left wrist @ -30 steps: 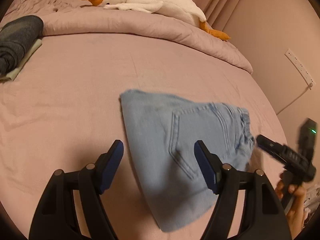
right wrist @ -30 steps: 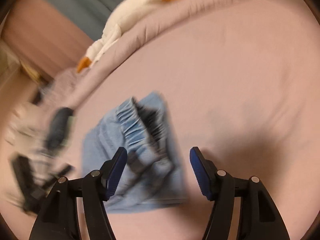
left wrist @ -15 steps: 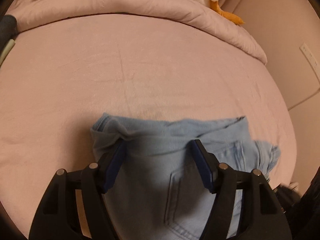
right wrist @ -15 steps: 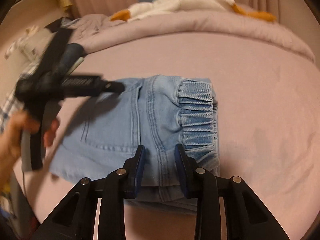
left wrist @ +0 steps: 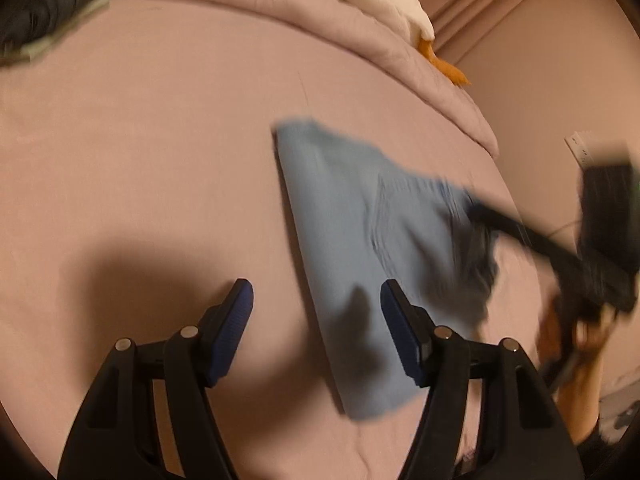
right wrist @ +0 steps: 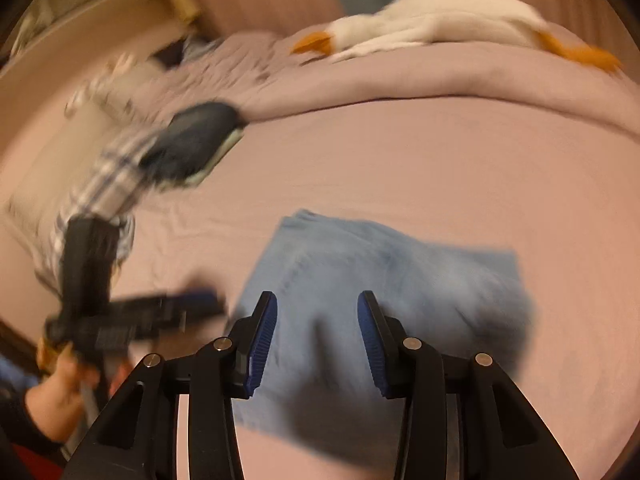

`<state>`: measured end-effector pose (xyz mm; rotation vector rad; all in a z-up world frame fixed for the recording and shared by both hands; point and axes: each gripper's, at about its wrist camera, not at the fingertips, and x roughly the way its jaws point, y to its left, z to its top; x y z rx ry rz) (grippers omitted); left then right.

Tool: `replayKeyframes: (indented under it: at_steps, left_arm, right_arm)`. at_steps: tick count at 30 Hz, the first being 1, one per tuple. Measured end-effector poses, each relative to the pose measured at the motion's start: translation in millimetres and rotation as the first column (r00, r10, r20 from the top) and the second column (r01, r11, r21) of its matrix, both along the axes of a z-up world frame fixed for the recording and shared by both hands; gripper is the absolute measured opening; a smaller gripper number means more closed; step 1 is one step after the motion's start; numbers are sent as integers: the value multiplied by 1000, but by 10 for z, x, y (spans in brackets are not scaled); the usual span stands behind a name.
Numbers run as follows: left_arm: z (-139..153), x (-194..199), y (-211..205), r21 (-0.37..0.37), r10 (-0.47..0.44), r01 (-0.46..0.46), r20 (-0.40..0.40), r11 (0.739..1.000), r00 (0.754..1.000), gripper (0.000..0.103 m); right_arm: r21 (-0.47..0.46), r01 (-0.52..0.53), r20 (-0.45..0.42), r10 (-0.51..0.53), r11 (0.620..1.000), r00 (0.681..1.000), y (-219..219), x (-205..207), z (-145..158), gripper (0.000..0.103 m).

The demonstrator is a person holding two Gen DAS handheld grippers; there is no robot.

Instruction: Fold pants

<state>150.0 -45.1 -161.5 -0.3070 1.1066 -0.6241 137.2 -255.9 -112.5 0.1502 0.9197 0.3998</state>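
Observation:
Light blue denim pants (left wrist: 360,240) lie folded into a compact bundle on the pink bed sheet (left wrist: 160,160); they also show in the right wrist view (right wrist: 360,272). My left gripper (left wrist: 316,312) is open and empty, above the bundle's near left edge. My right gripper (right wrist: 316,324) is open and empty, just above the bundle's near side. The right gripper shows blurred at the right of the left wrist view (left wrist: 480,216), by the waistband end. The left gripper shows blurred at the left of the right wrist view (right wrist: 200,304), beside the pants.
A white plush goose (right wrist: 432,24) lies on the rolled pink duvet (right wrist: 400,80) at the bed's far side. Dark folded clothes (right wrist: 196,140) and a plaid garment (right wrist: 108,184) sit at the far left. A wall (left wrist: 540,60) with a power strip (left wrist: 580,152) runs along the right.
Both grippers were on the pants half a second ago, the right shut on the folded edge. Both have let go, opened and pulled back; the folded pants stay on the sheet.

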Motion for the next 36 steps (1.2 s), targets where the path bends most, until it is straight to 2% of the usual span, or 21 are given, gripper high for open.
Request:
replayKeyframes:
  at_steps: [3, 4, 6, 8, 11, 13, 14, 15, 17, 20, 22, 24, 26, 28, 29, 30, 31, 33, 35, 36]
  left_arm:
    - [-68, -168, -44, -5, -6, 6, -10, 1000, 1000, 59]
    - [-58, -199, -59, -22, -9, 9, -10, 1000, 1000, 48]
    - [-96, -218, -141, -89, -42, 36, -66, 995, 997, 31]
    - [-129, -249, -211, -59, -45, 41, -58, 997, 997, 31]
    - [-178, -272, -180, -102, -30, 21, -89, 995, 996, 27]
    - [-196, -303, -170, -111, -33, 23, -92, 994, 995, 26]
    - [-192, -324, -177, -105, -35, 26, -84, 994, 996, 26]
    - [-187, -346, -194, -97, -35, 27, -76, 995, 996, 26]
    - [-189, -391, -208, -94, -31, 24, -77, 995, 997, 26]
    - [-203, -455, -209, -100, -23, 15, -79, 995, 997, 26]
    - [-160, -542, -228, -89, -23, 16, -76, 996, 997, 26]
    - [-89, -640, -249, -71, -30, 26, -60, 997, 998, 28]
    - [-47, -748, -189, -71, -39, 34, -63, 997, 997, 29]
    - [-8, -824, -139, -58, -37, 33, -63, 998, 997, 34]
    - [14, -839, -106, -50, -27, 24, -53, 998, 998, 36]
    - [66, -855, -80, -46, -4, 2, -40, 999, 999, 47]
    - [111, -828, -30, -58, 16, -18, -33, 998, 999, 63]
    - [211, -773, -17, -85, 60, -61, -14, 995, 998, 75]
    - [320, -684, -60, -94, 68, -66, 18, 993, 998, 75]
    - [374, -639, -119, -76, 65, -61, 45, 995, 997, 75]
  right_arm:
    - [-54, -89, -42, 87, 995, 995, 374, 421, -31, 42]
    - [-66, -117, -60, 113, 991, 992, 484, 576, -52, 42]
    - [-94, -150, -96, 141, 984, 985, 610, 774, -94, 42]
    - [-145, -175, -141, 155, 974, 978, 700, 928, -222, 42]
    - [-217, -236, -233, 184, 947, 955, 867, 1093, -472, 42]
    - [-211, -265, -283, 201, 941, 938, 905, 1144, -616, 41]
    - [-228, -277, -265, 214, 934, 940, 936, 1130, -621, 30]
    - [-240, -292, -253, 231, 926, 939, 966, 1110, -626, 25]
    - [-238, -287, -250, 228, 928, 941, 970, 1112, -649, 23]
    - [-198, -232, -252, 180, 952, 951, 916, 1117, -666, 22]
    - [-183, -151, -197, 114, 971, 974, 859, 1093, -612, 22]
    - [-178, -26, -101, 8, 984, 995, 717, 1006, -448, 22]
    - [-25, 43, -83, -45, 999, 996, 478, 875, -263, 22]
    - [10, 55, -40, -55, 998, 998, 310, 647, -66, 22]
    - [-5, 59, -11, -59, 998, 998, 233, 480, 42, 22]
    - [-13, 62, 5, -62, 998, 998, 167, 351, 112, 23]
    - [-29, 71, 15, -70, 997, 997, 71, 181, 186, 24]
    - [-73, 101, 27, -99, 992, 995, -122, -85, 266, 36]
    - [-121, 115, 53, -109, 986, 993, -277, -447, 318, 38]
    - [-139, 118, 66, -109, 983, 992, -324, -538, 347, 38]
